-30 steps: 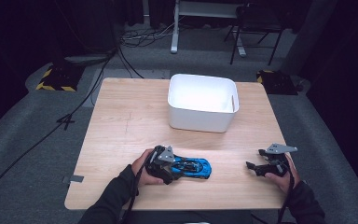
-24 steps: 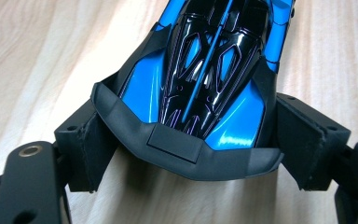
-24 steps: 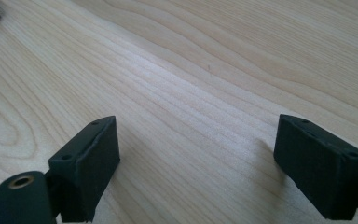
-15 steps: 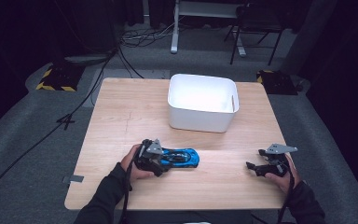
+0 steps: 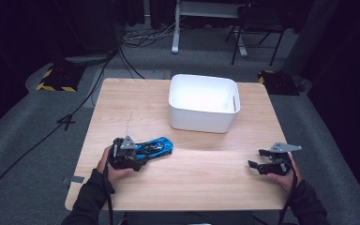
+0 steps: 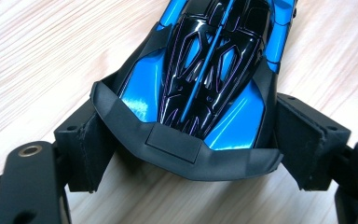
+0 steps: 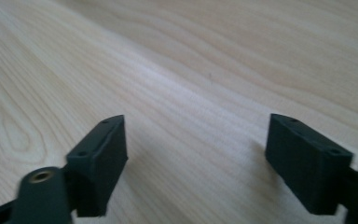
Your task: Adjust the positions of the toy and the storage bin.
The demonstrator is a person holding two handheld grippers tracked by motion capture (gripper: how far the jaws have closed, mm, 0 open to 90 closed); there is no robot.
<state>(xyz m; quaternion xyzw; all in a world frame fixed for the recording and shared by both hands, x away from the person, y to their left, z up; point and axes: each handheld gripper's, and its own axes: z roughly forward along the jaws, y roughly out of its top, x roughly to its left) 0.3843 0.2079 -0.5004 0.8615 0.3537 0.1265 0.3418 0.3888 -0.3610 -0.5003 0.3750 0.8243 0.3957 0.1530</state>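
High view: left gripper (image 5: pixel 138 157) clamps blue toy car (image 5: pixel 155 147), nose pointing right toward empty-jawed right gripper (image 5: pixel 255 159).

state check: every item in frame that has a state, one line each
toy car: upright on its wheels on the table, rear end clamped.
left gripper: shut on the toy car, pads on both flanks.
right gripper: open, nothing between the pads; jaws have just been closing.
white bin: upright, open top, looks empty.
table: bare wood apart from the bin, the car and the grippers.
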